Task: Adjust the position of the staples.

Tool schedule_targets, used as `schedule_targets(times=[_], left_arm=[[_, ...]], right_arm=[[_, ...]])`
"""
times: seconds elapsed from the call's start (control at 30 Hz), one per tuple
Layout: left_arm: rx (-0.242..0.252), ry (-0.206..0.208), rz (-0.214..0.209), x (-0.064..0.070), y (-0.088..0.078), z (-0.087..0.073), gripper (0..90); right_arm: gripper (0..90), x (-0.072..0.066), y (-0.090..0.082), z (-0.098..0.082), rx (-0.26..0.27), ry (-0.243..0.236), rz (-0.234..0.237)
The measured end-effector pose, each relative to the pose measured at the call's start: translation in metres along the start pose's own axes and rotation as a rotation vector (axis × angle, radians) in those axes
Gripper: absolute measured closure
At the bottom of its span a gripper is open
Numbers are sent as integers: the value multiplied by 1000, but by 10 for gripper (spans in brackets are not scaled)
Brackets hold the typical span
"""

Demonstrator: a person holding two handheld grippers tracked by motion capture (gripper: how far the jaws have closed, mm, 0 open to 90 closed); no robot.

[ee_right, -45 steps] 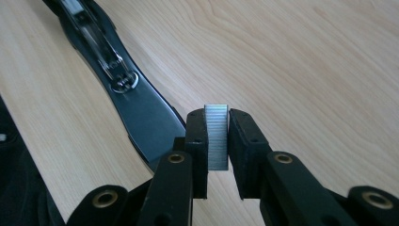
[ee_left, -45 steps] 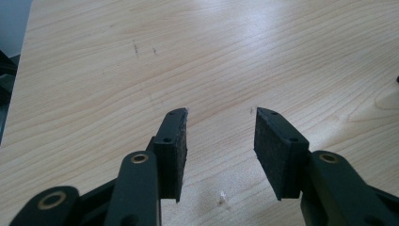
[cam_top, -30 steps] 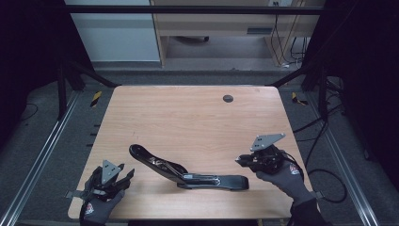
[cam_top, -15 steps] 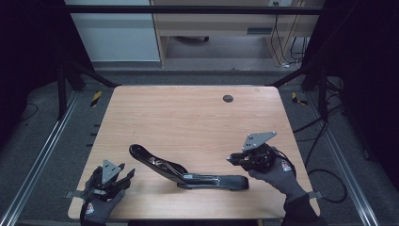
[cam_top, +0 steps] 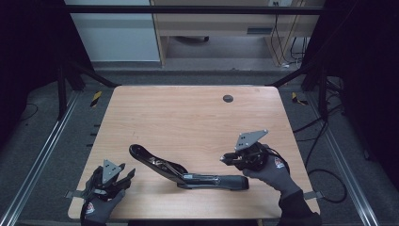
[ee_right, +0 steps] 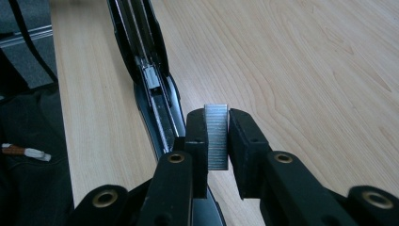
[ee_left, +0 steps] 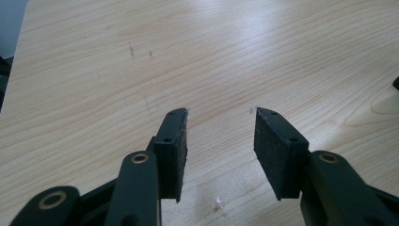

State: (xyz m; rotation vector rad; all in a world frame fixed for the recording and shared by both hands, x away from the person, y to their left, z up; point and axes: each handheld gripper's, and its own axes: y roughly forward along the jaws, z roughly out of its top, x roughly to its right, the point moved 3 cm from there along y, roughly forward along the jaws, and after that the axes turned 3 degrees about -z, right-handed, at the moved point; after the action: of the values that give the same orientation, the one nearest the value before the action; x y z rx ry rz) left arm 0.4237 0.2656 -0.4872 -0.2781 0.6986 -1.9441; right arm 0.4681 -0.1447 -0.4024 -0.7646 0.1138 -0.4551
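Compared with the frames a second earlier, the left gripper (cam_top: 123, 175) rests unmoved at the near left corner of the table (cam_top: 188, 117), its jaws released over bare wood, while the right gripper (cam_top: 225, 160) has shifted leftward along the near edge, closer to the opened stapler (cam_top: 186, 170). That stapler lies flat near the front middle of the table, unchanged in place, its glossy black arm swung out to the left and its open metal channel (ee_right: 153, 80) exposed. The right gripper is clenched on a strip of staples (ee_right: 216, 136), a ribbed, silvery block held upright between the pads just above the channel's near end. The table is pale wood-grain laminate with a dark round grommet (cam_top: 228, 98) near its far edge; grey carpet, black frame posts and cables surround it.
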Motion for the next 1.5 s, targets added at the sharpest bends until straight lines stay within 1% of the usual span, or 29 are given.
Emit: schedule_targets(times=[0.17, 0.33, 0.4, 0.7, 0.83, 0.97, 1.1, 1.17, 1.3, 1.43, 1.5], left_arm=[[1, -2, 1, 0, 0, 0, 550], [1, 1, 1, 0, 0, 0, 551], [1, -1, 0, 0, 0, 0, 551], [3, 4, -3, 0, 0, 0, 550], [4, 8, 2, 0, 0, 0, 550], [4, 3, 3, 0, 0, 0, 550], [2, 10, 5, 0, 0, 0, 550], [4, 8, 4, 0, 0, 1, 549], [4, 9, 2, 0, 0, 0, 550], [-1, 11, -2, 0, 1, 0, 549], [5, 7, -7, 0, 1, 0, 549]], right_arm=[[785, -2, 3, 3, -3, -10, 15], [785, -4, 6, 5, -17, -28, 37], [785, -5, 7, 6, -15, -36, 44], [785, -8, 12, 9, -28, -54, 67], [785, -9, 15, 10, -44, -62, 76], [785, -11, 19, 13, -55, -85, 92], [785, -12, 23, 14, -68, -89, 100], [785, -12, 25, 14, -80, -91, 102], [785, -13, 28, 15, -83, -97, 111], [785, -15, 31, 17, -101, -118, 117], [785, -17, 32, 19, -110, -121, 122]])
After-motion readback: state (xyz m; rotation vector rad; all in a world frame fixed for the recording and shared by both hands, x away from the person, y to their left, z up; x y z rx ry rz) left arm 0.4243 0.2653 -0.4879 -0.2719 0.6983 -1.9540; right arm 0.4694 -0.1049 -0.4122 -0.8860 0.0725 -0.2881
